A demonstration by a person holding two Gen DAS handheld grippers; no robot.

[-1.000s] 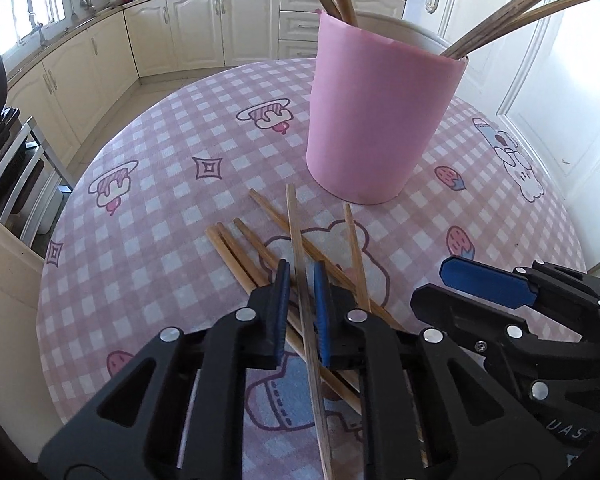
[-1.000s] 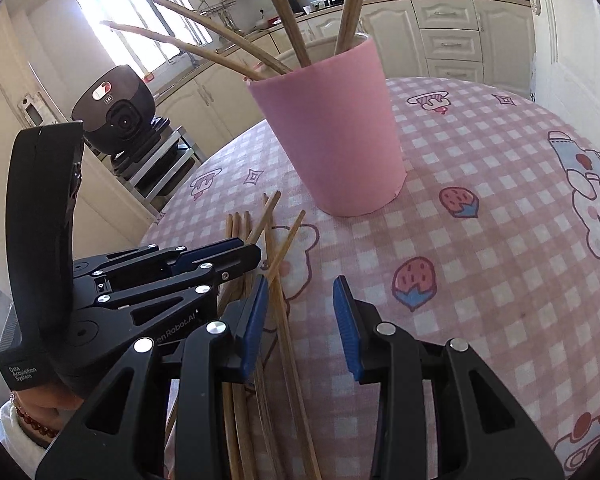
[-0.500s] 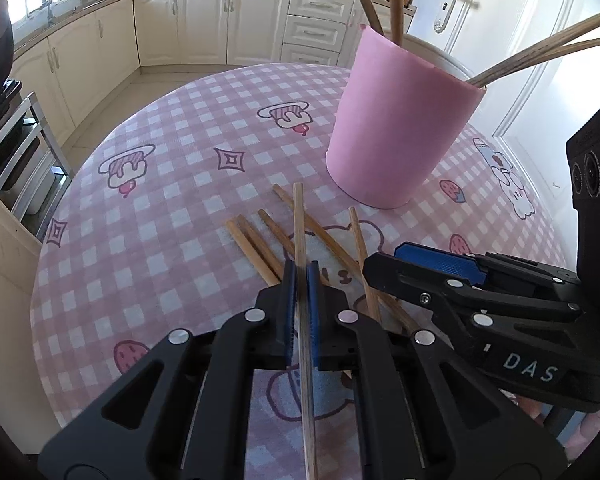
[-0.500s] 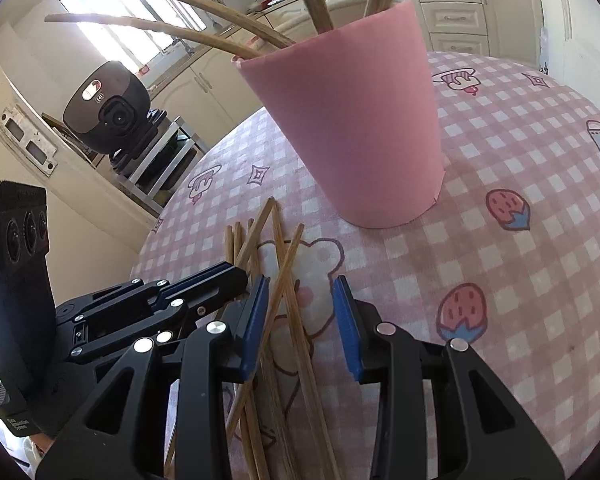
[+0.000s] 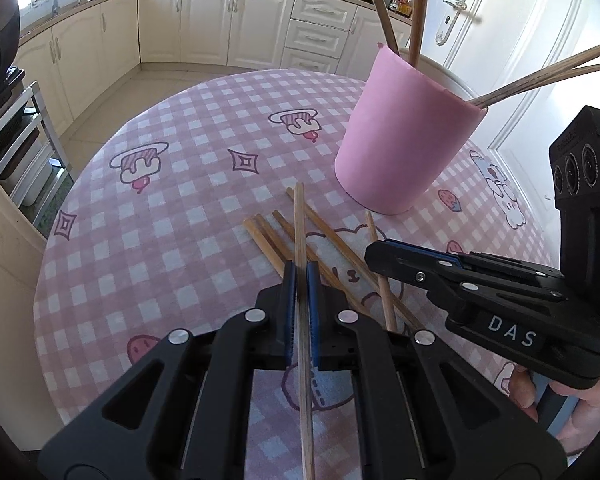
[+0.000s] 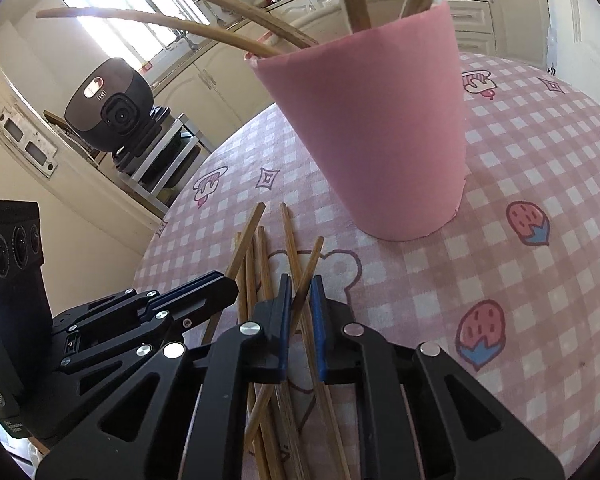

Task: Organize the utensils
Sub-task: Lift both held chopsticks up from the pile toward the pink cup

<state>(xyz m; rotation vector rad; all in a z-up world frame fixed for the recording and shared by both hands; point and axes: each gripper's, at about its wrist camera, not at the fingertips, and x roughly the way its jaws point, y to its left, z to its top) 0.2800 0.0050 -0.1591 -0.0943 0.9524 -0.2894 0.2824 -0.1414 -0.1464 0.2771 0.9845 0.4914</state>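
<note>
A pink cup (image 5: 408, 136) holding several wooden chopsticks stands on the round checked table; it also shows in the right wrist view (image 6: 376, 128). My left gripper (image 5: 300, 276) is shut on one chopstick (image 5: 299, 224), lifted above several loose chopsticks (image 5: 332, 256) lying on the cloth. My right gripper (image 6: 300, 284) has closed down narrowly around a slanted chopstick (image 6: 306, 276) in the pile; whether its pads press it is unclear. The left gripper shows in the right wrist view (image 6: 220, 288), beside the pile.
The table (image 5: 160, 208) has a pink checked cloth with cartoon prints. A dark rice cooker (image 6: 112, 108) on a rack stands off the table's left. Kitchen cabinets (image 5: 220, 28) line the far wall. A white door (image 5: 460, 24) is beyond the cup.
My left gripper closed on one chopstick and raised it off the pile. My right gripper moved in over the pile and narrowed its jaws around a slanted chopstick.
</note>
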